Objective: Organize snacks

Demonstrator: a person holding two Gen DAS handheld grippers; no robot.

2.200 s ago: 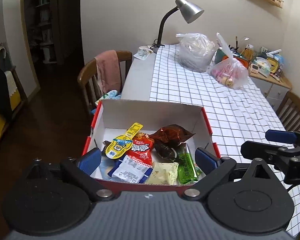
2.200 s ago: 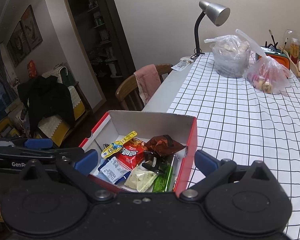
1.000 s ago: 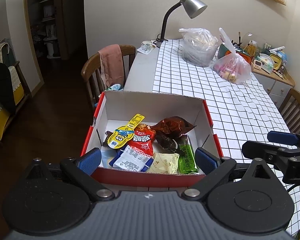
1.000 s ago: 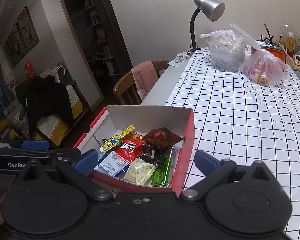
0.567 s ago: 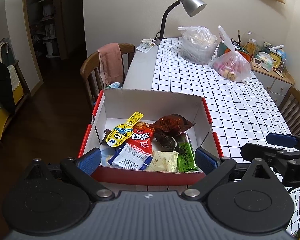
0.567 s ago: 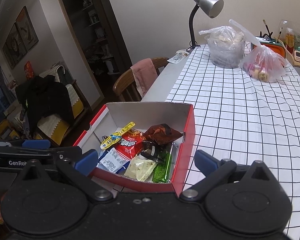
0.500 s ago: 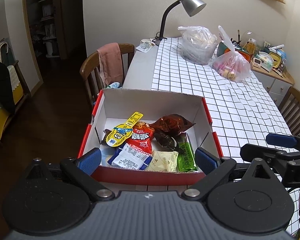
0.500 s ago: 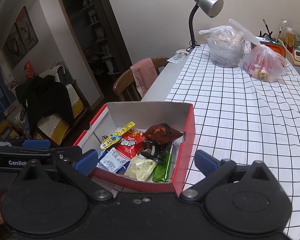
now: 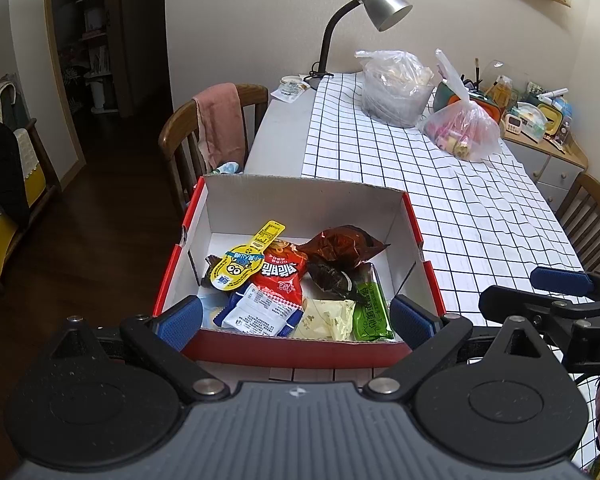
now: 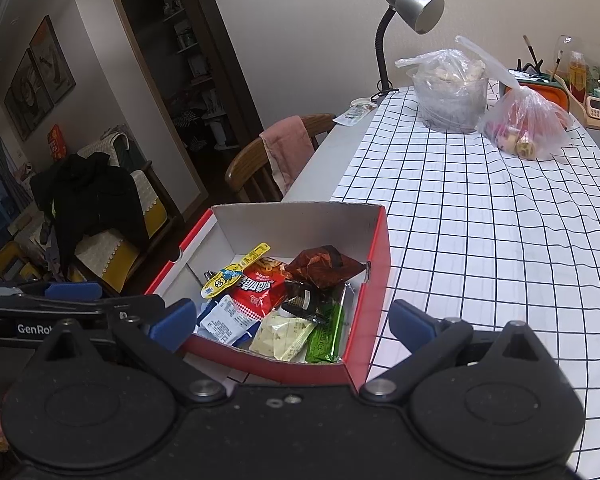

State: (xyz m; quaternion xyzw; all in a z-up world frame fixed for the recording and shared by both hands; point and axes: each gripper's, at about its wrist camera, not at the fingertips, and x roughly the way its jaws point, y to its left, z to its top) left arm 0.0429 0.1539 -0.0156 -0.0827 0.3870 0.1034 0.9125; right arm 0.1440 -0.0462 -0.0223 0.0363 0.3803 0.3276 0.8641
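One red cardboard box with white inside (image 9: 300,204) holds about seven snack packets (image 9: 278,276). Two clear plastic bags (image 9: 392,88) sit on the table (image 9: 480,208). One silver bendy lamp (image 9: 382,10). Two wooden chairs (image 9: 180,136).

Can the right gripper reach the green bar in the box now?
Probably yes: the right gripper is open, the box has no lid, and the green bar lies uncovered near its right wall.

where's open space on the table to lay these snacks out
The checked cloth is bare from the red box up to the two plastic bags. The grey strip between the chair and the cloth is also bare. Inside the box only the far end is free; the near half is piled with packets.
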